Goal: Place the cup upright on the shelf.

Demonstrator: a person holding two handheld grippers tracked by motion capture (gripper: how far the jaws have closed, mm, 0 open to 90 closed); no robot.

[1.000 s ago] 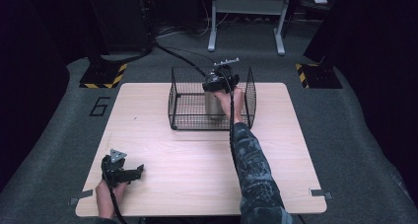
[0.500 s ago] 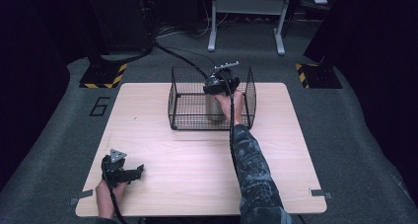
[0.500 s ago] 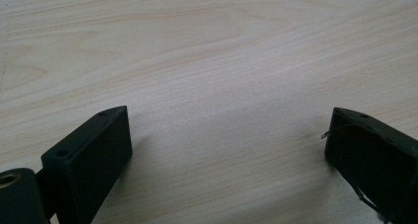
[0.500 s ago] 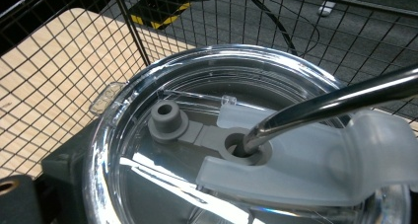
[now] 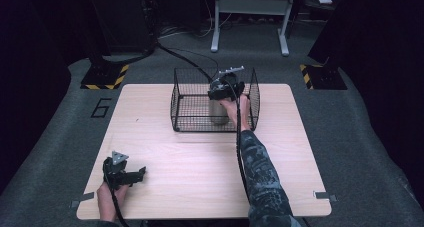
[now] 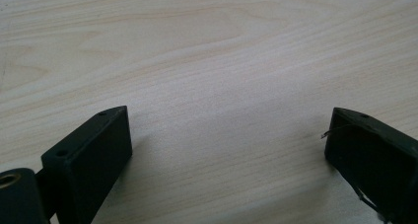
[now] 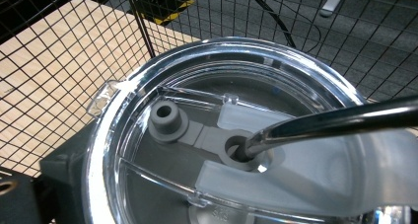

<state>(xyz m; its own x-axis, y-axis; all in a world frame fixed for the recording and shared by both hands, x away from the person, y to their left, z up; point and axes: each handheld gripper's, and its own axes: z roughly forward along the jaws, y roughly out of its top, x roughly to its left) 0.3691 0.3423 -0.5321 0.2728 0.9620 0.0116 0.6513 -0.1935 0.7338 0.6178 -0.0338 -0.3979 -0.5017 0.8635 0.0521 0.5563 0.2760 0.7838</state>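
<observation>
Moved: we see the right gripper lower in the wire basket, clamping the tumbler.
Left gripper: jaws wide.
Surface: pale wood table; grey floor.

The high view overlooks the table; both gripper views sit close above its wood.

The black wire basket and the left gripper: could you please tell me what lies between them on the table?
Bare light wooden tabletop separates the left gripper from the black wire basket, as the high view shows.
</observation>
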